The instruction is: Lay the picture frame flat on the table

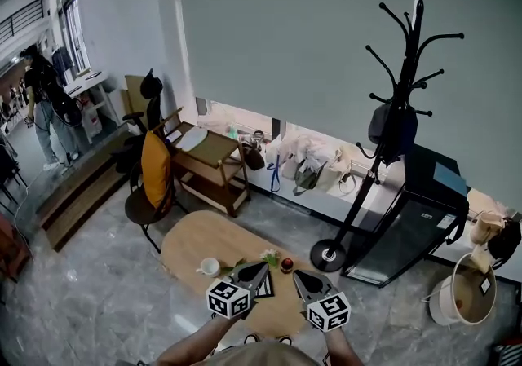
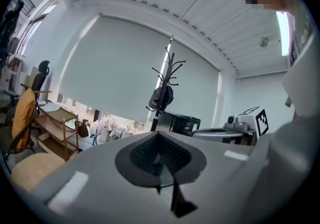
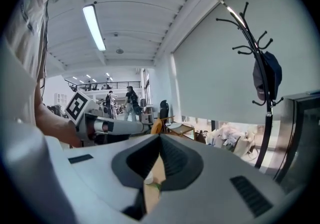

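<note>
Head view, looking down: an oval wooden surface (image 1: 196,242) carries a white cup (image 1: 210,266), a small plant (image 1: 269,257) and the picture frame (image 1: 265,286), which sits near the front edge. The left gripper (image 1: 261,268) hovers just above the frame, and the right gripper (image 1: 297,275) is just beside it. A black coat rack (image 1: 391,128) stands behind.

Left gripper view: its jaws are clenched together on nothing and point at the coat rack.

Right gripper view: the jaws meet at their tips, empty. The wooden surface and the cup show through the slit below them.

Grey left gripper (image 1: 263,266) and right gripper (image 1: 297,274) (black pads (image 3: 178,160)) carry black-and-white marker cubes (image 1: 229,298).
</note>
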Demonstrator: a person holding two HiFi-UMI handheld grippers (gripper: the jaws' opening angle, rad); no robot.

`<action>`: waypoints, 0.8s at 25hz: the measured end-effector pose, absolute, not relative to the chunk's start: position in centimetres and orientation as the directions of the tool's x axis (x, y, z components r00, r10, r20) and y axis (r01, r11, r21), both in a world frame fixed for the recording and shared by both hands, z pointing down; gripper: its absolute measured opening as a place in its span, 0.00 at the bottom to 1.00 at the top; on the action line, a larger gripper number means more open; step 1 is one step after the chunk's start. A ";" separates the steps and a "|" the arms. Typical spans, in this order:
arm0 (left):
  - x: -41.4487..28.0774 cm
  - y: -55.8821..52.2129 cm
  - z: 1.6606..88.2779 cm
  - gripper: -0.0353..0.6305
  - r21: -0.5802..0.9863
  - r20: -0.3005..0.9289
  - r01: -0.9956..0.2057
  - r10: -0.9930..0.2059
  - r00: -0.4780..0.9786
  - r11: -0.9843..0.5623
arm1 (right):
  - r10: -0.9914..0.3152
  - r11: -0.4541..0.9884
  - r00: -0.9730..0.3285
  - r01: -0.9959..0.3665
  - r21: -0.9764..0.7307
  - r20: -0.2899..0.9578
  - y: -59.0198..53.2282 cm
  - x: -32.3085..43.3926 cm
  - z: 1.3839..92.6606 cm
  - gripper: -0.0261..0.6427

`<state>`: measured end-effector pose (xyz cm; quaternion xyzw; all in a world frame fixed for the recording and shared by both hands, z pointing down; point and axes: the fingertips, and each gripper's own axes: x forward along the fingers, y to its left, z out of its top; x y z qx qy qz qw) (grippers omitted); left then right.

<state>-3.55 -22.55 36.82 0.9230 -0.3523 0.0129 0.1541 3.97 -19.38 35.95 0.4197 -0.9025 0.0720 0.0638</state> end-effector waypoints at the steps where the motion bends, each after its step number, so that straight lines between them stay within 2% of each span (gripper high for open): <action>1: -3.8 -22.7 36.1 0.06 0.250 0.122 -0.667 -0.661 0.741 -0.702 | -0.753 0.636 -0.637 -0.769 -0.070 0.165 -19.4 4.1 35.3 0.04; 9: -5.4 -24.1 34.2 0.06 0.227 0.094 -0.724 -0.726 0.682 -0.651 | -0.772 0.627 -0.630 -0.777 -0.057 0.090 -21.2 4.8 31.6 0.05; 16: -5.4 -25.1 34.0 0.06 0.212 0.111 -0.726 -0.722 0.683 -0.655 | -0.782 0.613 -0.615 -0.788 -0.058 0.102 -21.4 4.9 31.6 0.04; 20: -5.3 -25.3 34.1 0.06 0.185 0.122 -0.722 -0.714 0.690 -0.666 | -0.776 0.623 -0.619 -0.782 -0.004 0.119 -21.8 3.9 31.5 0.04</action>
